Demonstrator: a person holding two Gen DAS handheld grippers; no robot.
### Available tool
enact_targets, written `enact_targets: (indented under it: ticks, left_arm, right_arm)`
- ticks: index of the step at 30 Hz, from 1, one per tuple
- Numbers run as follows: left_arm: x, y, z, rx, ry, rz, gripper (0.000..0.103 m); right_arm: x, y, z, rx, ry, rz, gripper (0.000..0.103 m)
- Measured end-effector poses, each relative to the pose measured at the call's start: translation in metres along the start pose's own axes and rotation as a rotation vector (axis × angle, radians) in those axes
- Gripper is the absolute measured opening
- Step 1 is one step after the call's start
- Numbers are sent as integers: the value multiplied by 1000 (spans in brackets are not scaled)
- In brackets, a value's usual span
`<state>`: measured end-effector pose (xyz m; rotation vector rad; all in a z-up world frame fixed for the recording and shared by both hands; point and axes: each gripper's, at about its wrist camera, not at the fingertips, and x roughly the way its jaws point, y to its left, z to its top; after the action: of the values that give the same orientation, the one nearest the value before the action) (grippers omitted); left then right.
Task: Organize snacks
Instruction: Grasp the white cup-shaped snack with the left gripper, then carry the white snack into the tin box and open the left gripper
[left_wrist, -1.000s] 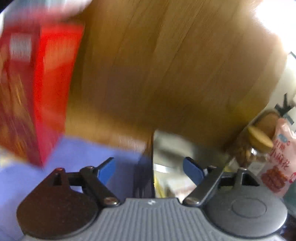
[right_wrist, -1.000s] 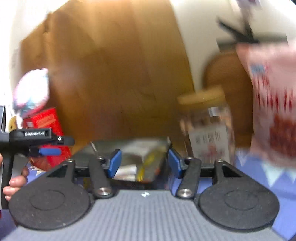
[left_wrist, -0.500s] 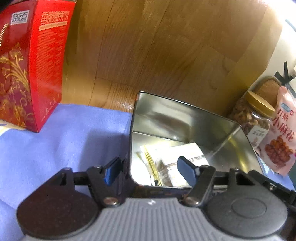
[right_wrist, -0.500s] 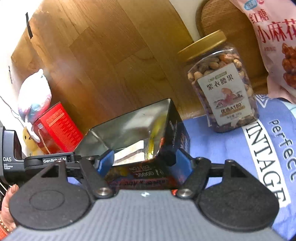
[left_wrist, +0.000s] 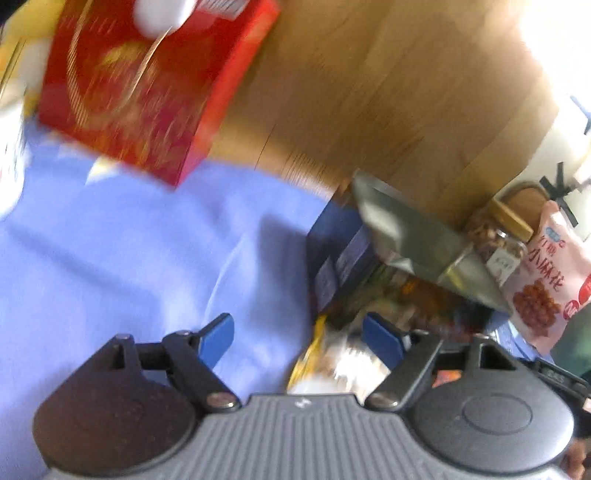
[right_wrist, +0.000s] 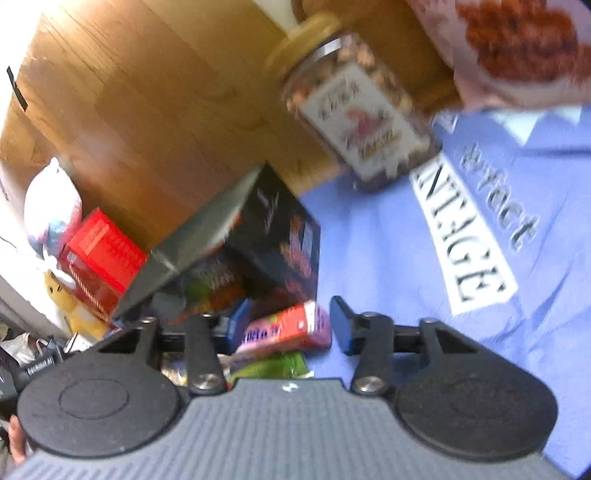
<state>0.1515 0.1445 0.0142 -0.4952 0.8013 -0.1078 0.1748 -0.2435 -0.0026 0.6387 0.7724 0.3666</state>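
An open metal tin (left_wrist: 413, 240) with dark printed sides stands on the blue cloth (left_wrist: 129, 258); it also shows in the right wrist view (right_wrist: 258, 236). My left gripper (left_wrist: 299, 338) is open, with a yellow and white snack packet (left_wrist: 332, 365) lying low between its fingers. My right gripper (right_wrist: 286, 326) is open around a pink and red snack bar (right_wrist: 288, 328), and a green packet (right_wrist: 273, 367) lies just below it. Both grippers are in front of the tin. The frames are blurred.
A red gift box (left_wrist: 147, 85) stands at the back left. A nut jar with a gold lid (right_wrist: 354, 107) and a pink snack bag (left_wrist: 546, 273) stand at the right. A wooden board (left_wrist: 388, 92) rises behind. The cloth carries printed lettering (right_wrist: 476, 236).
Both grippers have pulled back from the tin and tilted. Snack packets now lie in front of the tin between the fingers. The views have blurred with motion.
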Motion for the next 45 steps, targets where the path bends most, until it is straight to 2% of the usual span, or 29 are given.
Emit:
enact_targets:
  ticks: [2,5,7,8,10,12,14,17,19,21,22,27,29,31,35,39,43,45]
  left_arm:
    - [-6,3,-11,5,-2,-14,73]
    - [-14,-4,-23,32,38,-65,73]
    - [-20,-8,-31,46,59,-98,73]
    - [-23,-9,-34,57,55,-93,73]
    - [-32,-7,-34,54,25,-80,74]
    - [-40,0,-33,37,-18,-66,74]
    - [-46,4,-32,42,-45,-37,73]
    - [-42,-1,-34,92,-42,-4,69]
    - [-37,-8,-38,136,-27,10,60]
    - [-29,-14,-42,188,-28,56,51]
    - [-24,-15,-44,210,-24,72,39]
    - [-23,-13,-46,202,-32,63,37]
    - [-28,-8,-43,161,-27,31,37]
    - [-37,-5,-41,128,-30,-9,37]
    - [-53,-9,-34,109,-44,-72,37]
    - [-52,-28,-10,120,-54,-129,37]
    - [-37,-61,26,178,-105,-139,37]
    - [-20,-77,42,197,-104,-136,37]
  right_arm:
    - [4,15,-10,-41,52,32,35]
    - [-7,52,-31,-219,85,49,36]
    - [-18,72,-45,-306,112,124,36]
    - [-26,81,-52,-355,94,112,36]
    - [-44,99,-63,-476,-1,18,38]
    - [-55,112,-72,-545,-56,15,39]
    - [-56,123,-81,-575,-35,62,40]
    - [-47,142,-101,-639,1,96,40]
    - [-38,154,-118,-708,12,108,40]
    - [-26,164,-132,-768,22,85,41]
    - [-20,167,-136,-779,32,74,42]
    - [-8,163,-138,-746,55,53,45]
    - [-9,161,-137,-734,36,37,48]
    - [-11,156,-138,-715,15,38,56]
    - [-13,144,-140,-663,-14,61,56]
    - [-20,133,-133,-580,-36,97,58]
    - [-26,124,-128,-504,-61,137,58]
    - [-26,123,-127,-487,-63,150,58]
